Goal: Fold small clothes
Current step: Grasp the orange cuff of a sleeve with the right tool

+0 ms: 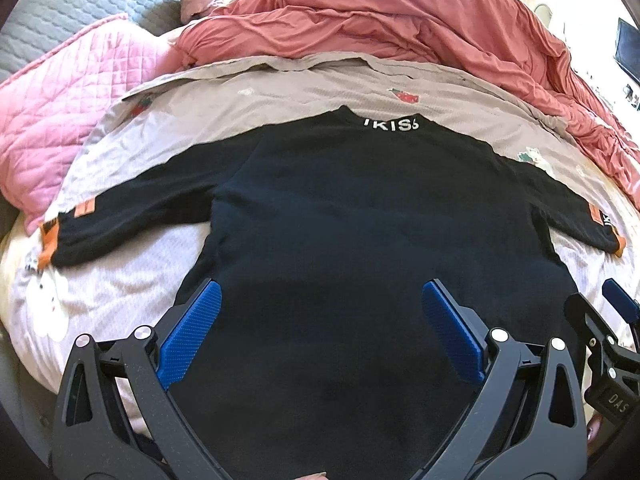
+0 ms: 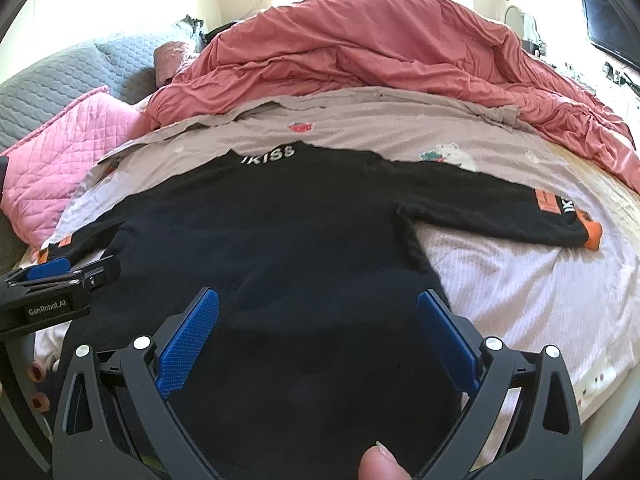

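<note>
A black long-sleeved top (image 1: 340, 220) (image 2: 272, 248) lies flat on the bed, back up, with white "IKISS" lettering at the collar and orange cuffs on both spread sleeves. My left gripper (image 1: 322, 296) hovers over the lower left part of the top, wide open and holding nothing. Over the lower right part of the top, my right gripper (image 2: 318, 304) is just as wide open, nothing between its blue pads. Each gripper shows at the edge of the other's view: the right gripper (image 1: 608, 320) and the left gripper (image 2: 52, 276).
The top rests on a pale printed sheet (image 1: 132, 280) (image 2: 520, 292). A rumpled red duvet (image 1: 400, 20) (image 2: 380, 40) is piled behind it. A pink quilted pillow (image 1: 60, 112) lies at the left, and a dark screen (image 2: 608, 28) stands far right. A fingertip (image 2: 380, 464) shows at the bottom.
</note>
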{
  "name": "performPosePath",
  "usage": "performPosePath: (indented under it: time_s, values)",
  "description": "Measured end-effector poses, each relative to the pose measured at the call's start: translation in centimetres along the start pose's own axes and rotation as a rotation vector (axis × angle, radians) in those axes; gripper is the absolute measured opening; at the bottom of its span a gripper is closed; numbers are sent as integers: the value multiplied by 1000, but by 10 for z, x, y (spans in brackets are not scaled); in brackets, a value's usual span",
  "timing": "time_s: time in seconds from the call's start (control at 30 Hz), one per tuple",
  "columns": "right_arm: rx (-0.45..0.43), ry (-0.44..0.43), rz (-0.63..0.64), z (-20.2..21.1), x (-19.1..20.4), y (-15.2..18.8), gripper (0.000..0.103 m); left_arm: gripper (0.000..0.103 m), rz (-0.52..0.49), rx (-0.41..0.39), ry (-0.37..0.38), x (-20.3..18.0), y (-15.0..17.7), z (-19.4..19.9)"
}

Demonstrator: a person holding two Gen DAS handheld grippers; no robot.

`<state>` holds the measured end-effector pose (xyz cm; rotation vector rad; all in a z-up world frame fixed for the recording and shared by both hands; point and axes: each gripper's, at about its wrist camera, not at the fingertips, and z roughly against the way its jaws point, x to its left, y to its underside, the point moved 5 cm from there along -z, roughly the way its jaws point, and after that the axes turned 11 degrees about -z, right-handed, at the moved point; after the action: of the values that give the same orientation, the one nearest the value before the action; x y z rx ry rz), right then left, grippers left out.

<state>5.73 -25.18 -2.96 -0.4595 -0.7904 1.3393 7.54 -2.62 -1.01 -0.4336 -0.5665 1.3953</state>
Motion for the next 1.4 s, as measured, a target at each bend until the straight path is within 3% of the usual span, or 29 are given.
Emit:
performPosePath:
  time_s: [0.57, 0.8, 1.0, 1.1, 1.33, 1.4]
  values:
    - [-25, 14, -91, -43, -54, -71, 99, 95, -13, 48, 11, -22, -43, -53]
    - [-31, 65, -126, -56, -85, -88, 99, 95, -25, 73, 19, -26, -54, -76]
    - [-67, 191, -179, -61, -140, -104, 99, 94, -5, 82, 32, -25, -74, -97]
    - [-81, 283, -233, -61, -184, -112, 99, 94, 26, 87, 63, -27, -81, -107]
    - [-95, 473, -361, -47, -291, -115, 99, 94, -5, 57, 82, -35, -81, -124]
    - [-86, 565, -367, -46, -321, -112, 99, 94, 15, 50, 85, -30, -78, -128]
